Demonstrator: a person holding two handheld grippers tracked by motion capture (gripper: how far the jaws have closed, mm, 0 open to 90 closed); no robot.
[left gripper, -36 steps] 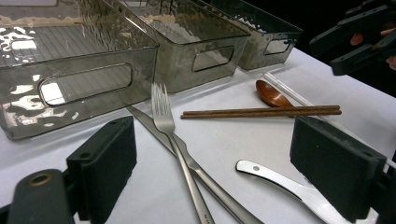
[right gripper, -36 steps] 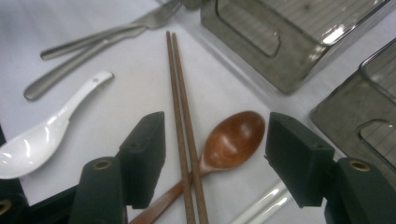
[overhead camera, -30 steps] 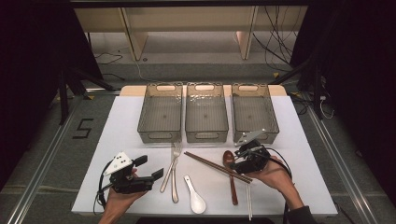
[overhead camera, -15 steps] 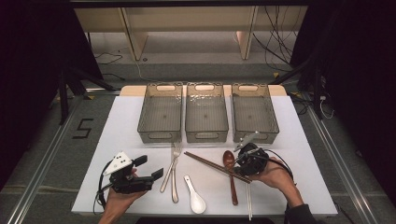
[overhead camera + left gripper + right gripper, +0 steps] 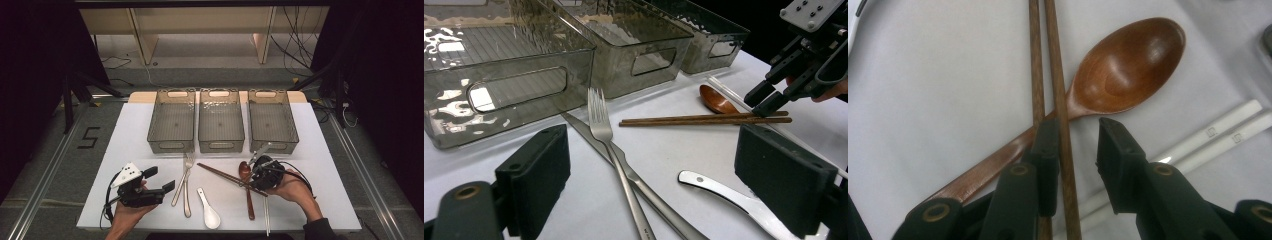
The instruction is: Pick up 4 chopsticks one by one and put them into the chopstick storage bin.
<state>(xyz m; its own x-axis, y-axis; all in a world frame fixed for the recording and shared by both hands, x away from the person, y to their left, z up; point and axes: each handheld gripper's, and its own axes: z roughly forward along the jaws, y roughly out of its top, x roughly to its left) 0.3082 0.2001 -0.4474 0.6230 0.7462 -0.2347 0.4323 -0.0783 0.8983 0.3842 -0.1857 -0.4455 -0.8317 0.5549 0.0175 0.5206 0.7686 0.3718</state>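
Note:
A pair of brown wooden chopsticks (image 5: 227, 176) (image 5: 1057, 75) (image 5: 704, 119) lies slantwise across the handle of a wooden spoon (image 5: 246, 192) (image 5: 1128, 65) (image 5: 716, 100). My right gripper (image 5: 254, 176) (image 5: 1079, 132) (image 5: 765, 100) points down onto them. Its jaws have just been closing and still show a gap. One chopstick lies between them against the left jaw; the other runs under that jaw. The right jaw touches neither. My left gripper (image 5: 160, 178) (image 5: 659, 165) rests at the front left, open and holding nothing, aimed toward the cutlery.
Three smoky plastic bins (image 5: 170, 146) (image 5: 221, 146) (image 5: 275, 145) stand in a row at the back of the white mat. A fork (image 5: 186, 167) (image 5: 599, 120) crosses a knife (image 5: 589, 137). A white soup spoon (image 5: 209, 210) and white chopsticks (image 5: 266, 212) (image 5: 1218, 132) lie near the front edge.
The right gripper's jaws have narrowed around the wooden chopsticks, with the hand barely shifting. The left hand and gripper have not moved.

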